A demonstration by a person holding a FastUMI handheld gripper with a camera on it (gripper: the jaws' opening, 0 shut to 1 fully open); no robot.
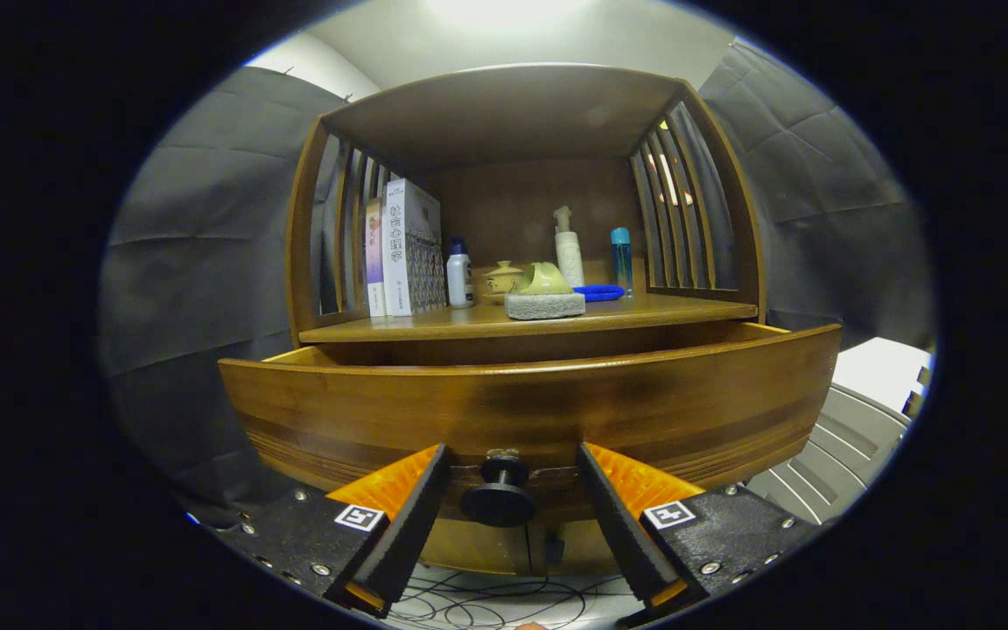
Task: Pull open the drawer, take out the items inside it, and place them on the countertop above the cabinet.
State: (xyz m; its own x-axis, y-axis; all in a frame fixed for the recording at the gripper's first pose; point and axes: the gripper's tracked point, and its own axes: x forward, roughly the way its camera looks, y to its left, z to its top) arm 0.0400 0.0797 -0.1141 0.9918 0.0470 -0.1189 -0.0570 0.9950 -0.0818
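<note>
While the drawer [530, 411] sits pulled out, tongs [511, 492] gape level around its knob [499, 494], untouching

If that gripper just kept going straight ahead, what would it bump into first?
Most likely the knob, which sits between the open fingers of the gripper, touching neither. Right behind it is the front of the pulled-out drawer. Exact depth is hard to judge.

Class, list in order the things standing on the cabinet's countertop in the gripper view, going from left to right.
Books → white bottle → lidded cup → sponge → blue dish → blue-capped bottle. The gripper is open around the drawer's knob.
</note>
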